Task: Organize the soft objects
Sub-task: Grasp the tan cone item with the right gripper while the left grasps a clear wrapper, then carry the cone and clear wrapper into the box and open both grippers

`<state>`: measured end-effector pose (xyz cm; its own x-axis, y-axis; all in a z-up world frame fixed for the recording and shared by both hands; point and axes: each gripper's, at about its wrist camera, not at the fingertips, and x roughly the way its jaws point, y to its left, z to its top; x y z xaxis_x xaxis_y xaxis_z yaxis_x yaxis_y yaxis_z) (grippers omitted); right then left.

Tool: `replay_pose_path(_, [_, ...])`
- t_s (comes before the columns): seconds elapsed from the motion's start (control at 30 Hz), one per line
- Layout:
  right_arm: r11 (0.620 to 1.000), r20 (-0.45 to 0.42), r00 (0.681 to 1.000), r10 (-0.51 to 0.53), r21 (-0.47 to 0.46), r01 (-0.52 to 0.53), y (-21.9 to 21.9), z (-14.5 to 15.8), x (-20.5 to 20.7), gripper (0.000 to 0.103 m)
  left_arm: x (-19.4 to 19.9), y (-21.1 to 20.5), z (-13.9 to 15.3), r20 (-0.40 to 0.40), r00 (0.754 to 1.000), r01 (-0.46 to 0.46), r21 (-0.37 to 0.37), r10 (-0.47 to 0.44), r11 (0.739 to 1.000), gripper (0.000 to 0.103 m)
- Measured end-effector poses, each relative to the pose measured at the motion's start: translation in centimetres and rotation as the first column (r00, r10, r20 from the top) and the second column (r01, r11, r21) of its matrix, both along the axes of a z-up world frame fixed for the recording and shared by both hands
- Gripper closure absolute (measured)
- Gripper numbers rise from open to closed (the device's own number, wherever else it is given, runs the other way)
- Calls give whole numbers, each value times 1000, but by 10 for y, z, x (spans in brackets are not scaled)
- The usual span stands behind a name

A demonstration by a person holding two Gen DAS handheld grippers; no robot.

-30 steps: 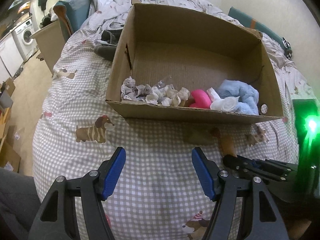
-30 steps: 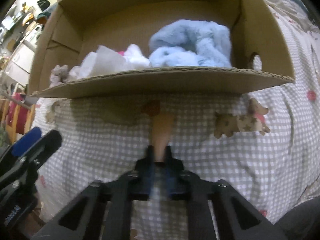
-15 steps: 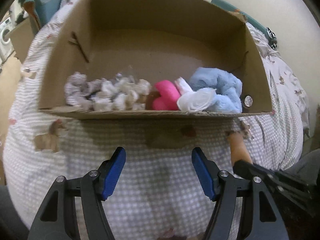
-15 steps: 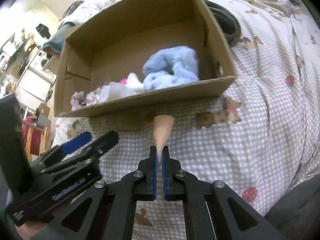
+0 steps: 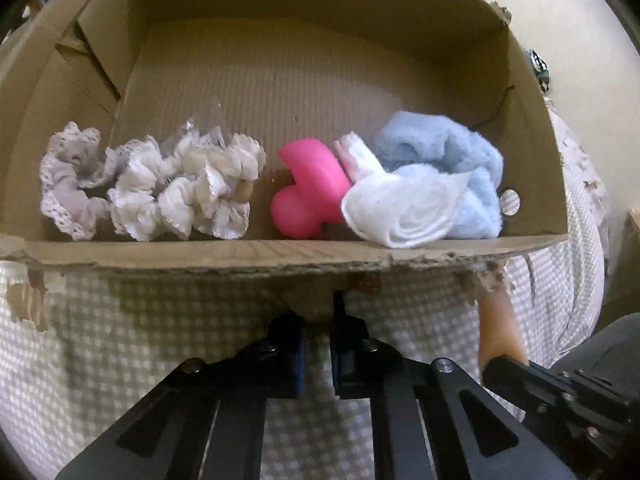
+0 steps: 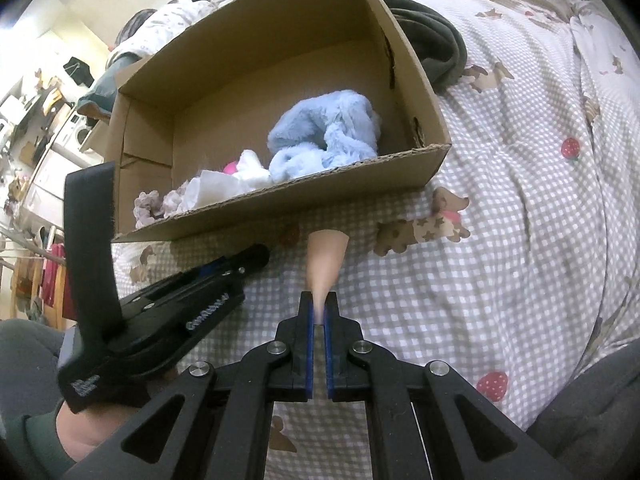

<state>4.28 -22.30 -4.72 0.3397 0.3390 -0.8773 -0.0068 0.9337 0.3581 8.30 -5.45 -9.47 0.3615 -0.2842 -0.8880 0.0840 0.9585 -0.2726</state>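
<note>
A cardboard box [image 5: 304, 256] on the bed holds white lace scrunchies [image 5: 188, 188], a pink soft piece [image 5: 308, 188], a white rolled cloth [image 5: 404, 208] and a fluffy blue item [image 5: 452, 160]. The box [image 6: 360, 176] and blue item [image 6: 324, 136] also show in the right wrist view. My left gripper [image 5: 318, 320] is shut at the box's front wall; whether it pinches the wall or the bedcover is unclear. My right gripper [image 6: 319, 312] is shut on a peach cone-shaped sponge [image 6: 326, 260], just in front of the box; the sponge [image 5: 498, 328] also shows in the left view.
The checked bedcover [image 6: 500, 240] with dog and strawberry prints lies all around. A dark grey garment [image 6: 432, 48] lies behind the box. The left gripper's body [image 6: 172, 320] sits left of my right gripper. A cluttered room [image 6: 40, 128] is at far left.
My left gripper moved forward to the box's front wall and shut. My right gripper pulled back slightly, still holding the peach sponge.
</note>
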Motion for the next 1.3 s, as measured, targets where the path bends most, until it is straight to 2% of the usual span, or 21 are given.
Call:
replay_pose_path(0.3, [1000,8,1000,27,14,-27,9,4,1,97,-23,28,17,-8,999,-47,4,47,999,94])
replay_pose_path(0.6, [995,24,995,99,26,-100,36,7,0,97,-53,56,36,11,995,-99,30,98,995,94])
replay_pose_path(0.8, [992,25,992,126,20,-126,43,4,1,97,-69,67,53,29,992,-121,71,119,990,94])
replay_pose_path(1.03, [989,31,988,149,-21,-148,52,0,1,97,-78,66,47,19,986,-166,132,165,977,94])
replay_pose_path(1.3, [981,94,977,192,-41,-189,59,12,-8,97,-89,70,58,54,973,-231,189,225,954,94])
